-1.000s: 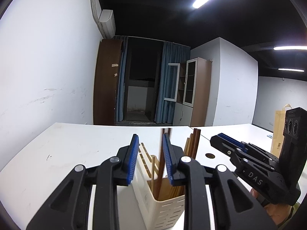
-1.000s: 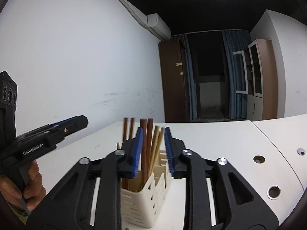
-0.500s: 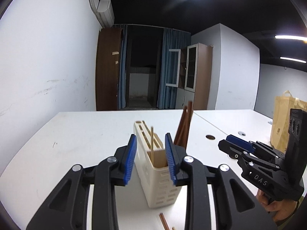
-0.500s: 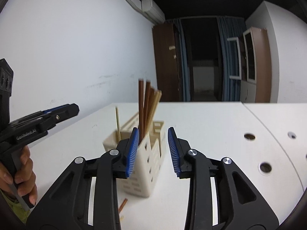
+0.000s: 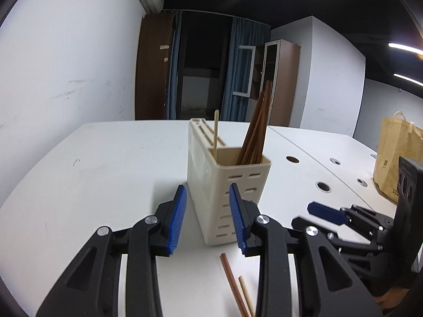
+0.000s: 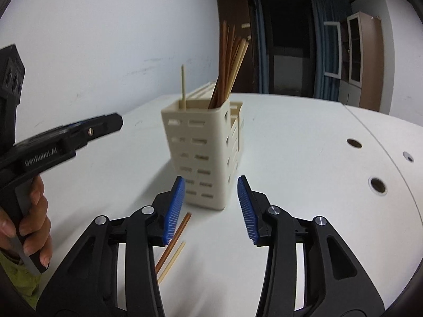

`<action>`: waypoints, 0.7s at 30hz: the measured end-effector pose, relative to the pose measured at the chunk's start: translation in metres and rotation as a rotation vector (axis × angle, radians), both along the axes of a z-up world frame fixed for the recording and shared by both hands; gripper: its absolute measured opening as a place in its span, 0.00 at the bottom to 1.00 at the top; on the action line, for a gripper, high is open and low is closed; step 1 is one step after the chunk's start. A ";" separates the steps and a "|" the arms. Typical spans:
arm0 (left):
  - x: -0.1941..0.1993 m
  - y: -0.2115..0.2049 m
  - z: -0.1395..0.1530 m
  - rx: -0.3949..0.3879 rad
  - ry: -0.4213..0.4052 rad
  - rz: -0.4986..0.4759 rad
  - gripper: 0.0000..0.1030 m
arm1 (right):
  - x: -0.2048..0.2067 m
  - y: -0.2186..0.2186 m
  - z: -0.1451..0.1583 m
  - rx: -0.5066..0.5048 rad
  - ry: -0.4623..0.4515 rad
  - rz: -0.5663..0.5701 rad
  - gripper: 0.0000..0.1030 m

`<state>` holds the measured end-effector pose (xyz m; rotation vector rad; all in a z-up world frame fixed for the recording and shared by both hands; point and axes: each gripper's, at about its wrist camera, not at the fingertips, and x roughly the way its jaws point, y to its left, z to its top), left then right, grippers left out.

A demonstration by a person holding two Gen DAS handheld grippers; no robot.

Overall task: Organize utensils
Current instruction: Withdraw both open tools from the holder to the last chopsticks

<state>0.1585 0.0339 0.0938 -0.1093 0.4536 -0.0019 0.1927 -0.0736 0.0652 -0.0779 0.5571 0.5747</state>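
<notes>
Left wrist view: the left tongs (image 5: 207, 218) stand moderately open and empty, blue pads apart, low over the white worktop (image 5: 105, 163).
Holder: the cream slotted plastic utensil holder (image 5: 227, 185) stands upright just beyond the tips, with a bundle of dark brown wooden chopsticks (image 5: 257, 129) leaning right in it and one pale thin stick (image 5: 216, 134) upright at its left.
Loose pieces: one reddish-brown chopstick (image 5: 234, 282) and one pale bamboo chopstick (image 5: 246, 295) lie flat on the worktop, side by side, just in front of the holder.
Right wrist view: the right tongs (image 6: 210, 211) are also open with nothing between them; the same two sticks show as the reddish-brown chopstick (image 6: 175, 237) and the pale bamboo chopstick (image 6: 171, 260), running under the left finger.
Key relation: in both views the loose pair lies below and nearer the camera than the tips; the long axes run roughly toward the holder, slightly diagonal.
Nearer hand: hard to call; the pair lies under the right side of the left tongs and the left side of the right tongs, so between the two.
Likely next: lower one pair of tongs and turn the pads across a stick's length.
</notes>
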 end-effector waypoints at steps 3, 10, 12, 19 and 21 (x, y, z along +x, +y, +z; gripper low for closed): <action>-0.003 0.005 -0.007 -0.013 0.016 0.007 0.32 | -0.004 0.003 -0.012 -0.021 0.043 0.010 0.42; -0.012 0.013 -0.016 -0.031 0.031 0.020 0.32 | -0.012 0.013 -0.039 -0.077 0.104 0.039 0.47; -0.014 0.014 -0.017 -0.039 0.037 0.018 0.32 | -0.012 0.017 -0.048 -0.100 0.129 0.041 0.47; -0.017 0.012 -0.017 -0.039 0.037 0.015 0.36 | -0.008 0.027 -0.069 -0.135 0.204 0.034 0.47; -0.016 0.012 -0.018 -0.037 0.043 0.016 0.36 | -0.006 0.030 -0.074 -0.140 0.222 0.033 0.47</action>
